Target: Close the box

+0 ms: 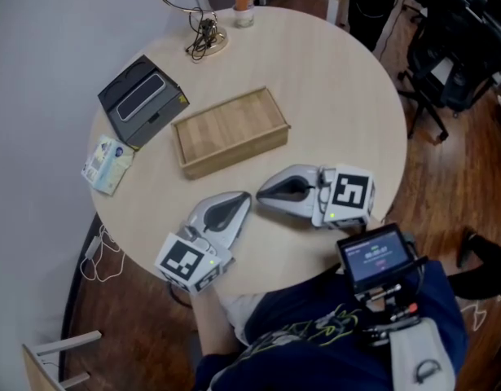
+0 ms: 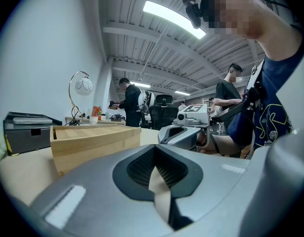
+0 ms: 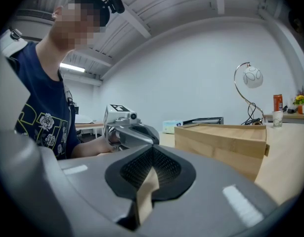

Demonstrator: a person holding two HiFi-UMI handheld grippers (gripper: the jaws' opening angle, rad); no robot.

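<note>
Left claw [image 1: 243,199] and right claw [image 1: 263,192] are lying clenched, empty, near the box [image 1: 230,129].
Flat wood is showing inside its rim: already closed or standing open, unclear.

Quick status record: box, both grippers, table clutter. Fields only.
box: pale rectangular wooden box, mid-table, top looks closed
left gripper: jaws together, empty, resting on round wooden table near box
right gripper: jaws together, empty, tip facing left gripper
clutter: black boxy device, tissue pack, both left of box
</note>
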